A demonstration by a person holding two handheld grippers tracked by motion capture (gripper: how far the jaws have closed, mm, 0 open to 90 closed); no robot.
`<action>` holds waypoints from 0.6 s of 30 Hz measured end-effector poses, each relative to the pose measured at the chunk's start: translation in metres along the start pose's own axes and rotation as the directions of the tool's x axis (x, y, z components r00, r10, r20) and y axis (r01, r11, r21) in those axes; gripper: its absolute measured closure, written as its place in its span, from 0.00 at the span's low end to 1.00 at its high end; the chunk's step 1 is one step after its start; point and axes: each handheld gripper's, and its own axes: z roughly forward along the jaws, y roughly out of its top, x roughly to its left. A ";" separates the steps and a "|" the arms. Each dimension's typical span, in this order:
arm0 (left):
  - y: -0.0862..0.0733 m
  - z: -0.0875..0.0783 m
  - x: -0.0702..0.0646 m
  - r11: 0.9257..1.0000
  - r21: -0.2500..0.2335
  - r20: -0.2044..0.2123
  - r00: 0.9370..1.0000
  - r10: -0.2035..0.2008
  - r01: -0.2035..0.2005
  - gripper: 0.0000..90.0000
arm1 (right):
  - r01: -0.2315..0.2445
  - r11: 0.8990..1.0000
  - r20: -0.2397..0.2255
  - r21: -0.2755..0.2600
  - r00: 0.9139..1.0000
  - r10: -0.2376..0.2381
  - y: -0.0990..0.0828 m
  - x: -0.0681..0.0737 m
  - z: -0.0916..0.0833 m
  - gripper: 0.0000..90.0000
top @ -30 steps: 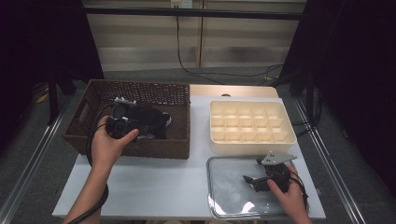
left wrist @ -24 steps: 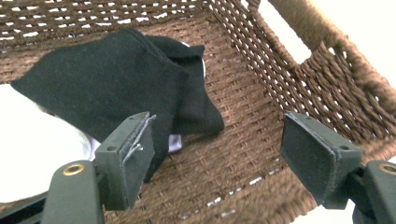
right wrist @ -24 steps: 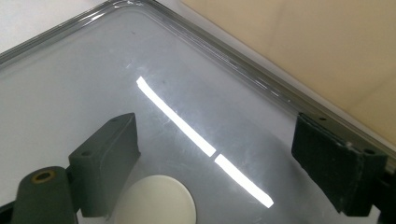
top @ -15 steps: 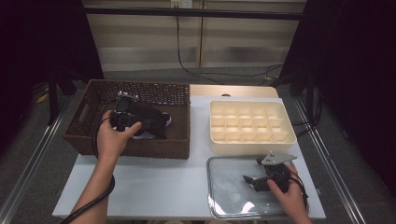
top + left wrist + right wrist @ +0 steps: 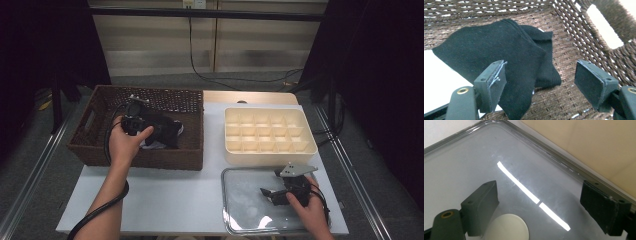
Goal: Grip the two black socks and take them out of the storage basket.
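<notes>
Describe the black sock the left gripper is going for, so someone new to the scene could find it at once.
Start at the brown woven basket on the table's left side. Inside it, just ahead of the left gripper and its open jaws, lies a pile of dark fabric; the black sock is the top piece, ribbed at the cuff. It partly covers something white, the only pale thing in the basket.

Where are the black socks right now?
The black socks lie inside the brown wicker basket at the table's left in the high view, partly over something white, just beyond the open left gripper.
</notes>
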 end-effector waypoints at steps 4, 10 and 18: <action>0.002 0.004 0.002 1.000 0.005 -0.014 1.000 -0.007 0.007 0.28 | 0.003 1.000 0.001 -0.001 1.000 -0.003 0.000 0.000 0.000 0.16; 0.001 0.009 0.006 1.000 0.020 -0.030 0.999 -0.018 0.018 0.29 | -0.004 1.000 0.005 0.001 1.000 0.004 0.000 0.001 0.000 0.16; 0.002 0.012 0.010 0.999 0.035 -0.055 0.998 0.000 0.002 0.29 | -0.007 1.000 0.004 0.002 1.000 0.006 0.000 0.001 -0.001 0.16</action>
